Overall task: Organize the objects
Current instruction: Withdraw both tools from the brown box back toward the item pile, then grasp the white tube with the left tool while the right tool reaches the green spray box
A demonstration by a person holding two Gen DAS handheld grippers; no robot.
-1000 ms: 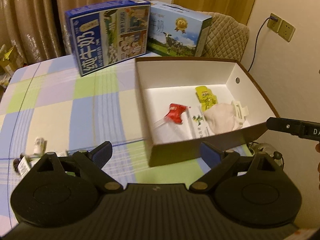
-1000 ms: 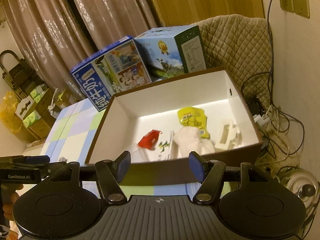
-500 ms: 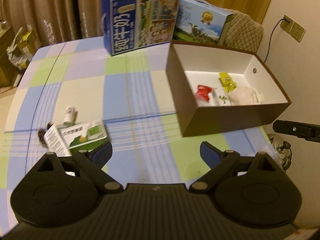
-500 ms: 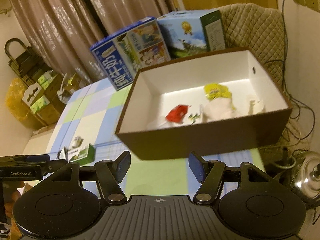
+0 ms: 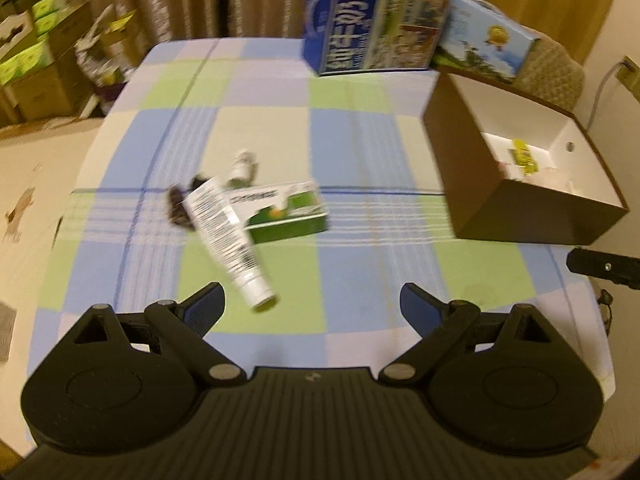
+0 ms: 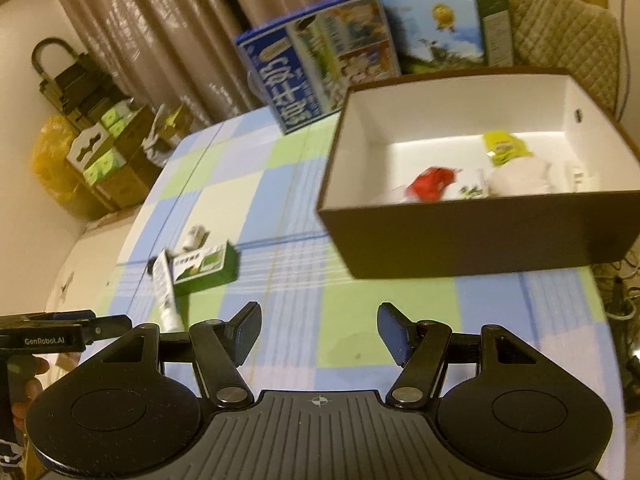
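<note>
On the checked tablecloth lie a white tube [image 5: 230, 240], a green carton [image 5: 286, 210], a small white bottle [image 5: 239, 166] and a dark item [image 5: 178, 206], clustered left of centre. The brown box [image 5: 516, 216] with a white inside stands at the right; it holds a red item [image 6: 434, 182], a yellow packet [image 6: 502, 148] and a white pouch [image 6: 524, 178]. My left gripper [image 5: 312, 306] is open and empty, just in front of the tube's end. My right gripper [image 6: 318, 334] is open and empty, short of the box's near wall [image 6: 460, 240]. The same tube [image 6: 165, 294] and carton [image 6: 204, 268] show in the right wrist view.
Two milk cartons, a dark blue one [image 5: 376, 32] and a light blue one [image 5: 480, 44], stand at the table's far edge. A quilted chair [image 6: 560, 44] is behind the box. Cardboard boxes [image 6: 104, 152] are stacked by the curtains on the left. Cables hang at the right wall.
Both grippers have pulled back from the brown box and swung left. The tube, carton and bottle have come fully into the left wrist view. Both stay open.
</note>
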